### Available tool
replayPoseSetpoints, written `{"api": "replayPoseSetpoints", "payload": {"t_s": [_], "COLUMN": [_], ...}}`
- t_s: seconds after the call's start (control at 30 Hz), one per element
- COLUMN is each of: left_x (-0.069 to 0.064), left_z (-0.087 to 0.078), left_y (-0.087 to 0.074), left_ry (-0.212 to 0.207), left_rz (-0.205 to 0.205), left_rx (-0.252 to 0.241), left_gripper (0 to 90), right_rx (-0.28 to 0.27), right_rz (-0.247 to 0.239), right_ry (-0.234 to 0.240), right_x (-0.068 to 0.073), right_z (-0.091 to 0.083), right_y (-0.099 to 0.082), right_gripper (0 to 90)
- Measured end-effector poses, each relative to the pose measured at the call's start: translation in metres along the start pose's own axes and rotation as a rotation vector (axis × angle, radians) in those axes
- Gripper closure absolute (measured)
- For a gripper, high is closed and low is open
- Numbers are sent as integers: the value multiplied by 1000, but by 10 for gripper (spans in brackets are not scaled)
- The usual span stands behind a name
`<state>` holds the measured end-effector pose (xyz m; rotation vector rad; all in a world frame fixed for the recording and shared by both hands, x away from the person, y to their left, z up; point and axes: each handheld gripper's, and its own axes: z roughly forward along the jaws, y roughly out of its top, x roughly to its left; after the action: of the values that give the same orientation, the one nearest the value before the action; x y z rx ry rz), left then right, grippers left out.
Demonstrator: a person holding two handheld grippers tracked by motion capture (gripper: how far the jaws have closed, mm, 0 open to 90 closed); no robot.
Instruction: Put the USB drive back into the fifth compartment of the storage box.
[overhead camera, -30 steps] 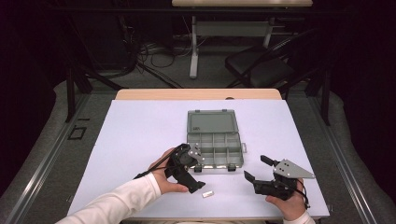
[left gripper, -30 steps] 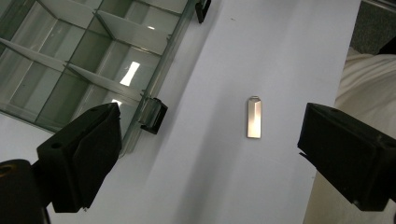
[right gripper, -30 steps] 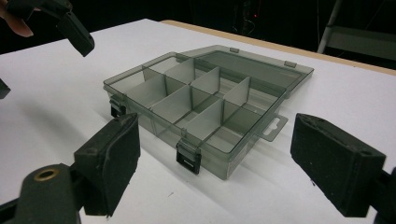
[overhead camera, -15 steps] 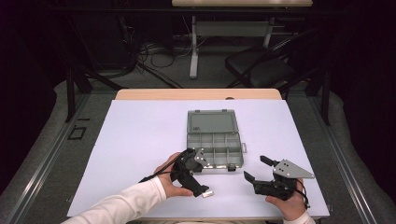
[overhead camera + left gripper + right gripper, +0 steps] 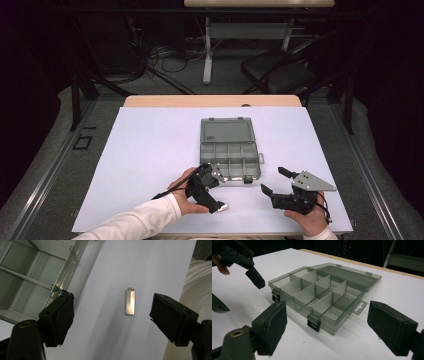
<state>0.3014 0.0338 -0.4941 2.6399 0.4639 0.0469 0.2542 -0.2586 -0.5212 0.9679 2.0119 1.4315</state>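
Observation:
A small silver USB stick (image 5: 130, 301) lies flat on the white table sheet (image 5: 150, 150), near the front edge (image 5: 226, 206). My left gripper (image 5: 111, 317) hovers over it, open, one jaw on each side of the stick and neither touching it. In the high view the left gripper (image 5: 212, 197) tilts down towards the stick. A clear grey compartment box (image 5: 229, 150) lies open mid-table, its compartments (image 5: 319, 292) bare. My right gripper (image 5: 275, 180) rests at the front right, open and holding nothing, and faces the box (image 5: 329, 315).
The box's lid (image 5: 226, 131) lies flat behind it, and its front latches (image 5: 313, 323) hang open. A corner of the box (image 5: 30, 272) sits close to my left gripper's jaw. The table's wooden far edge (image 5: 212, 101) and a chair (image 5: 280, 75) lie beyond.
My left gripper has swung towards the front edge and come down over the USB stick, which now sits between its jaws. The right gripper has stayed put.

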Motion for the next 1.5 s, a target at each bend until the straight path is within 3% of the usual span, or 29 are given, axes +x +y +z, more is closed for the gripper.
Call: {"api": "replayPoseSetpoints", "payload": {"t_s": [0.27,0.47,0.67,0.97,1.03,1.2,1.5], "left_x": [-3,-6,-8,-9,-8,-11,-14], "left_z": [3,9,13,18,19,21,26], "left_y": [1,-1,-1,-1,-1,-2,-2], "left_ry": [10,0,2,8,-15,5,-30], "left_rz": [3,7,22,3,-12,-10,-24], "left_rx": [17,17,20,40,47,36,35], "left_gripper": [234,329,339,327,342,342,477], "right_rx": [8,8,7,16,18,21,21], "right_rz": [-2,-6,-4,-9,-12,-16,-17], "right_ry": [3,4,8,10,11,11,12], "right_x": [1,0,1,1,1,1,1], "right_z": [0,0,1,1,1,1,1], "right_y": [0,0,0,-1,-1,-1,-1], "right_gripper": [159,160,160,160,160,160,161]}}
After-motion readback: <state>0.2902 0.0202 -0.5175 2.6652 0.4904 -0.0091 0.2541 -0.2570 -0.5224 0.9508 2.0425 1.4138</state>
